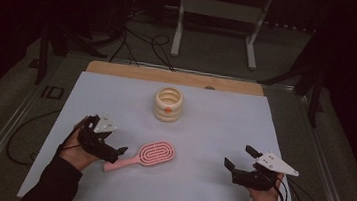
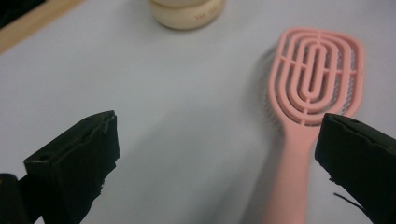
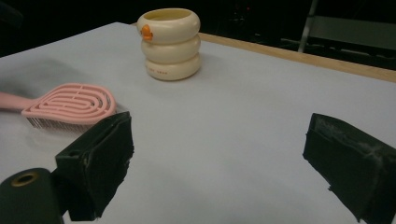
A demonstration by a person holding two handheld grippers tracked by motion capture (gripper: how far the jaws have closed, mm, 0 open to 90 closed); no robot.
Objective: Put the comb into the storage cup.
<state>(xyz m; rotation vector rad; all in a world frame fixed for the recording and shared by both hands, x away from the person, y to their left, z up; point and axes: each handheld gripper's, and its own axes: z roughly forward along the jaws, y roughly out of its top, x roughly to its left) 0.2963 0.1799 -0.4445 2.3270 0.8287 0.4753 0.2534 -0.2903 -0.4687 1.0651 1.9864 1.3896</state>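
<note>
Pink hairbrush (image 1: pixel 143 156) lies flat on the table (image 1: pixel 213 129), near the front edge, handle pointing toward the left gripper (image 1: pixel 120 150). That gripper sits just beside the handle end, jaws spread, nothing held. Right gripper (image 1: pixel 235 162) well apart at the table's right, jaws spread too, empty. Cream ringed cup (image 1: pixel 168 104) stands upright beyond the brush.
</note>
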